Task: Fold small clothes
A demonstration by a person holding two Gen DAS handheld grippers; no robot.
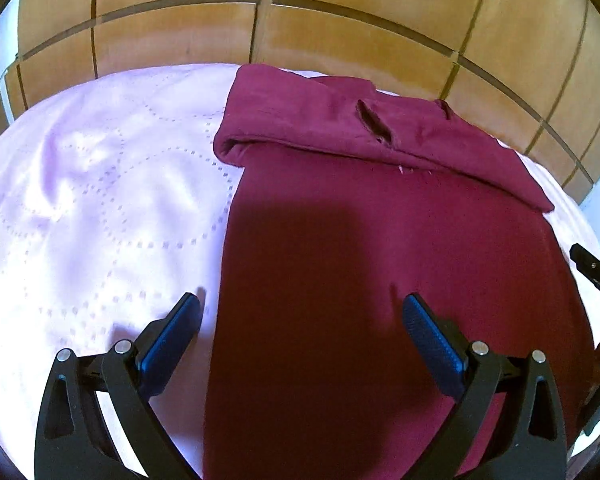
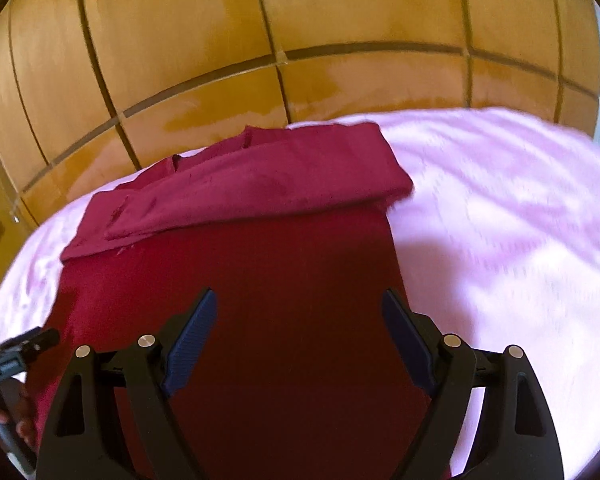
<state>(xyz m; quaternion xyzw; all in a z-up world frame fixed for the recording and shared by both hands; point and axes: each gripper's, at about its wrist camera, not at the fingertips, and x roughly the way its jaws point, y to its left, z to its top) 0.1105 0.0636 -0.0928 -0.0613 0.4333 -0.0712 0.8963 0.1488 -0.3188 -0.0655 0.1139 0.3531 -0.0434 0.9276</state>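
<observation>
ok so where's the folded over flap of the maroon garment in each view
Left wrist view: the folded flap lies across the upper centre to right, beyond the open left claw.
Right wrist view: the folded flap sits in the middle, left of centre, beyond the open right claw.
Shared landmark: the wooden panelled wardrobe behind the pink bedspread.

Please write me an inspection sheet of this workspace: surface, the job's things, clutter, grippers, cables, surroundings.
Surface: pale pink quilted bedspread, lightly wrinkled.
Job's things: dark red fabric garment lying flat on the bedspread, far end folded back over itself.
Clutter: nothing seen.
Grippers: left hand-held gripper open, one finger above the bedspread and one above the garment, holding nothing; right hand-held gripper open above the garment, holding nothing.
Cables: nothing seen.
Surroundings: wooden panelled wardrobe behind the bed.
</observation>
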